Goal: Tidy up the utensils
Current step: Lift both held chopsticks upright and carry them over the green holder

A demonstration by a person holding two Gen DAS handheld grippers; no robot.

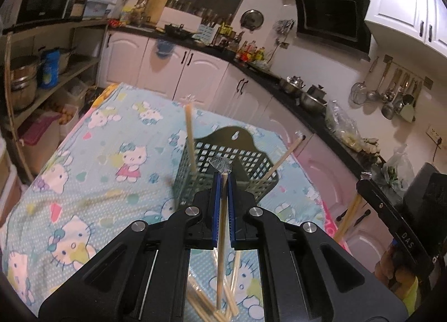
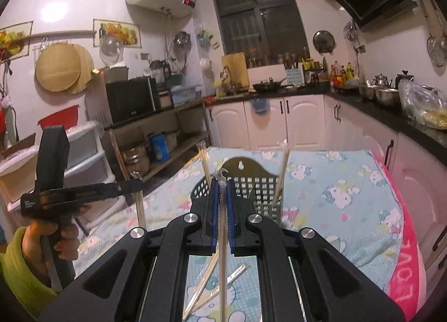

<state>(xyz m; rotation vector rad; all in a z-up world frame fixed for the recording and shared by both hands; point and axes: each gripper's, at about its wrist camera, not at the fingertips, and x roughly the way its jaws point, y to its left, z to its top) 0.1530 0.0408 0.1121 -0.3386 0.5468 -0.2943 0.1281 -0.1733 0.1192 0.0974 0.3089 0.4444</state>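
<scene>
Table (image 1: pixel 92 137): cartoon-print cloth; kitchen counters behind. Basket (image 1: pixel 223 171), mid-table, holds two leaning chopsticks (image 1: pixel 190 137). Loose chopsticks (image 2: pixel 212 291) lie below the grippers, partly hidden. Left gripper (image 1: pixel 222 179): jaws closed on one wrapped chopstick (image 1: pixel 221 238). Right gripper (image 2: pixel 222 185): jaws closed on another wrapped stick (image 2: pixel 222 260); wrapper ends blurred.

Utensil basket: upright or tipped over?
Upright. The basket stands on the cloth with its open top up, two wrapped chopsticks standing in it.
</scene>
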